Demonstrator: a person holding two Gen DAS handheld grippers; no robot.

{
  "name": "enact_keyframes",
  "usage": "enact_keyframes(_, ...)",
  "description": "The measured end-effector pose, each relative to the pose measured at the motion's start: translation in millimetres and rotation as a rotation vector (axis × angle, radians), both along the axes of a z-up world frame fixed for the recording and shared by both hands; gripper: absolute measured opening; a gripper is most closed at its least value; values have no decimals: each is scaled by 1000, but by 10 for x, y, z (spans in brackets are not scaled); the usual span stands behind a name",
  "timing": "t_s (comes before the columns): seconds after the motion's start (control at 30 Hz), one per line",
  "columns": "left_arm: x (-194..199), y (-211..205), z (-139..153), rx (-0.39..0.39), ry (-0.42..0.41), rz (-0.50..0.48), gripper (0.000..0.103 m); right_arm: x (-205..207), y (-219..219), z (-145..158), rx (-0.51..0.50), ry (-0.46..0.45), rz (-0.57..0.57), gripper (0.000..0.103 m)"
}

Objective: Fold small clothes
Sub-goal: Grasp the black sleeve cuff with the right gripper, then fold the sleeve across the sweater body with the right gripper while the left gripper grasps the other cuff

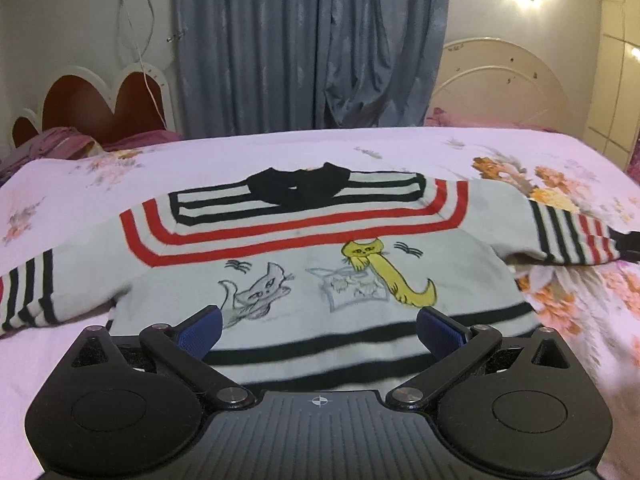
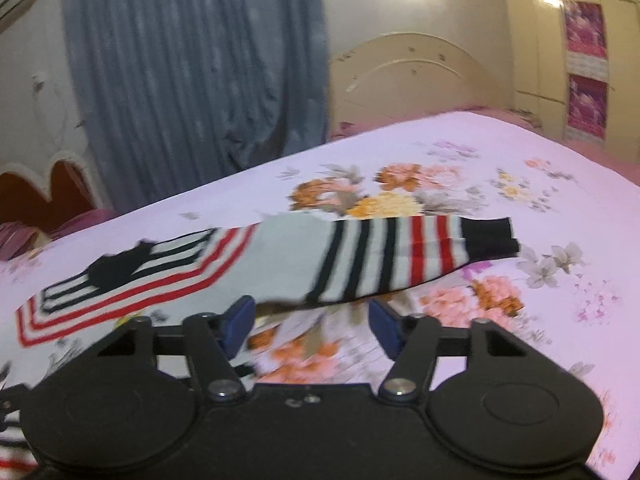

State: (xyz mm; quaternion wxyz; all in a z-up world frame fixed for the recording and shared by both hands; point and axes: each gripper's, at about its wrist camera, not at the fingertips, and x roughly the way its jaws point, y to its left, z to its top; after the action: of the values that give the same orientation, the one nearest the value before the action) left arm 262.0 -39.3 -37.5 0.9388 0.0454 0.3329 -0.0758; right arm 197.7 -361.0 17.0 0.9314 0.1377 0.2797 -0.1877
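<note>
A small grey sweater (image 1: 304,248) with red and black stripes, a black collar and cat pictures lies flat, face up, on the bed, sleeves spread to both sides. My left gripper (image 1: 318,328) is open and empty, hovering over the striped bottom hem. In the right wrist view the sweater's right sleeve (image 2: 380,256), with its black cuff, stretches to the right. My right gripper (image 2: 312,320) is open and empty, just in front of that sleeve's lower edge.
The bed carries a pink floral sheet (image 1: 572,304), also in the right wrist view (image 2: 520,184). A grey-blue curtain (image 1: 308,40) hangs behind. A cream headboard (image 1: 504,80) stands back right, a red scalloped headboard (image 1: 92,104) back left with purple bedding.
</note>
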Motion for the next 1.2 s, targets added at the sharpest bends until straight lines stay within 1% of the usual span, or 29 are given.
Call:
enact_keyframes(0.1, 166, -175, -79, 12, 14, 21, 102, 109, -421, -97, 36, 12, -61, 44)
enact_keyframes(0.2, 316, -392, -161, 39, 49, 32, 102, 249, -882, -268, 95, 33, -126, 37)
enact_keyframes(0.27, 395, -553, -199, 53, 68, 42, 103, 346, -1201, -419, 159, 44, -167, 36)
enact_keyframes(0.33, 468, -708, -229, 64, 82, 48, 103, 423, -1448, -557, 200, 43, -190, 36)
enact_keyframes(0.43, 558, -953, -258, 86, 97, 48, 103, 474, -1736, -752, 272, 38, -215, 36)
enact_keyframes(0.57, 611, -1204, -251, 100, 113, 35, 103, 481, -1925, -916, 359, 2, -213, 36)
enact_keyframes(0.67, 639, -1289, -231, 114, 117, 25, 103, 520, -1982, -963, 383, -34, -207, 36)
enact_keyframes(0.73, 654, -1298, -210, 126, 113, 35, 103, 542, -2013, -972, 376, -45, -209, 31)
enact_keyframes(0.77, 672, -1285, -201, 130, 111, 42, 103, 562, -2014, -978, 362, -40, -215, 21)
enact_keyframes(0.8, 685, -1257, -195, 133, 112, 50, 103, 559, -2043, -978, 353, -38, -222, 13)
enact_keyframes(0.87, 735, -1164, -199, 138, 115, 70, 103, 596, -2064, -972, 334, -32, -220, 10)
enact_keyframes(0.9, 764, -1092, -206, 133, 118, 87, 103, 628, -2050, -949, 303, -17, -211, 10)
enact_keyframes(0.97, 818, -892, -226, 98, 133, 130, 103, 747, -1915, -852, 188, 15, -164, 8)
enact_keyframes(1.0, 838, -782, -240, 80, 140, 155, 103, 810, -1843, -800, 143, 15, -133, 8)
enact_keyframes(1.07, 861, -538, -268, 42, 145, 189, 103, 965, -1625, -677, 83, 5, -47, 8)
enact_keyframes(1.1, 870, -425, -274, 25, 147, 191, 102, 1037, -1496, -613, 62, 1, -3, 8)
enact_keyframes(1.2, 906, -140, -306, 10, 140, 188, 102, 1274, -955, -443, 8, -11, 149, 7)
